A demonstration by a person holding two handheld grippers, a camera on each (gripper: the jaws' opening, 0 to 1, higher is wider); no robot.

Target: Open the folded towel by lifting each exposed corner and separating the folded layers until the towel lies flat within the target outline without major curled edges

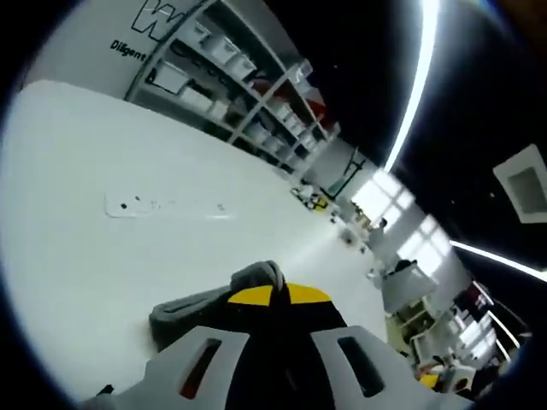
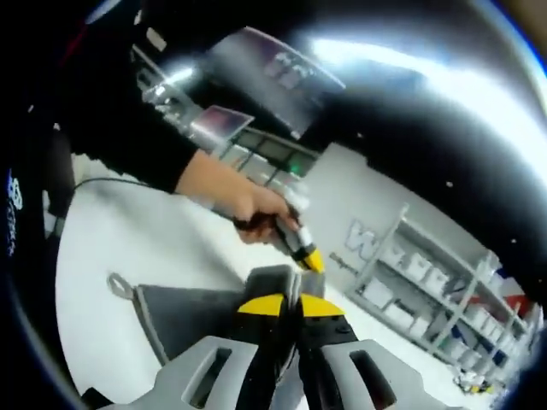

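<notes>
The grey cloth towel [image 2: 201, 320] hangs lifted above the white table [image 2: 94, 342], not yet flat. The right gripper [image 2: 293, 301] has its jaws closed on its top edge; beside it, the left gripper [image 1: 275, 295] pinches another bunched grey corner. Spreading and laying flat remain.

You have one grey towel [image 2: 192, 318], two grippers, left [image 1: 272, 295] and right [image 2: 291, 303], one hand [image 2: 235, 195], one table [image 1: 102, 265], one shelving unit [image 1: 248, 94].
</notes>
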